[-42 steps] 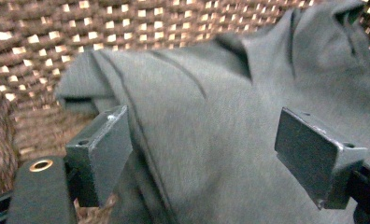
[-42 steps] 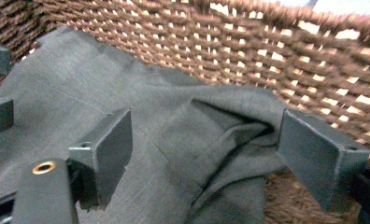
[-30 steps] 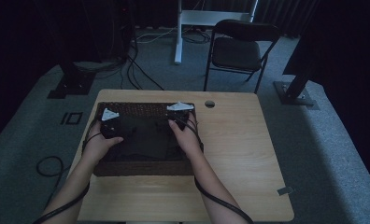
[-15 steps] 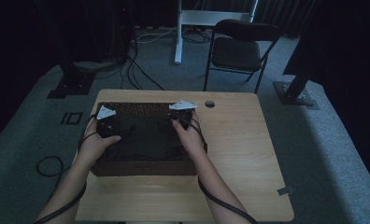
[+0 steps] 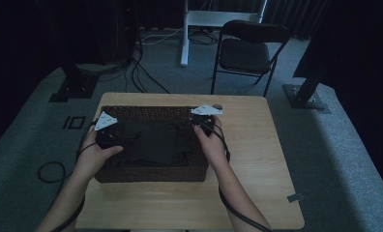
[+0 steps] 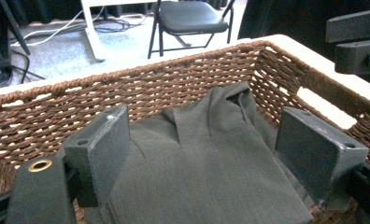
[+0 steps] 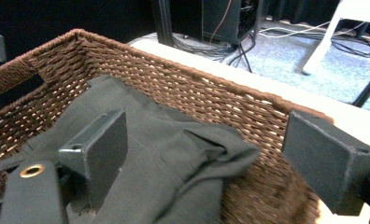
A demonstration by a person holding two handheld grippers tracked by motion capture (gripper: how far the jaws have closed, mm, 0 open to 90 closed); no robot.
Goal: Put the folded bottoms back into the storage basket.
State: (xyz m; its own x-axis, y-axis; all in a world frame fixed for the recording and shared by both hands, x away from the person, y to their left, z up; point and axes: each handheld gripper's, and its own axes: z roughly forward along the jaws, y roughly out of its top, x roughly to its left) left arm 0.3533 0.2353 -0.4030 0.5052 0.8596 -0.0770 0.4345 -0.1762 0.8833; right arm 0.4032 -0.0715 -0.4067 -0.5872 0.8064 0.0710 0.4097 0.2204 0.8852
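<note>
A brown wicker basket (image 5: 146, 112) stands on the wooden table, with dark grey folded cloth (image 5: 155, 142) lying inside it. My left gripper (image 5: 113, 137) hovers over the basket's left side; in the left gripper view its jaws stand wide apart over the cloth (image 6: 206, 163), gripping nothing. My right gripper (image 5: 203, 126) is at the basket's right end. In the right gripper view its jaws are also wide apart, one over the cloth (image 7: 174, 158), the other past the basket wall (image 7: 206, 102).
The wooden table (image 5: 257, 159) has bare surface right of and in front of the basket. A black folding chair (image 5: 245, 53) and a white desk leg (image 5: 184, 34) stand beyond the table. Cables (image 5: 49, 171) lie on the grey floor at left.
Both hands have drawn slightly apart and toward the basket's ends, the left gripper shifting left. The cloth lies in the basket throughout.
</note>
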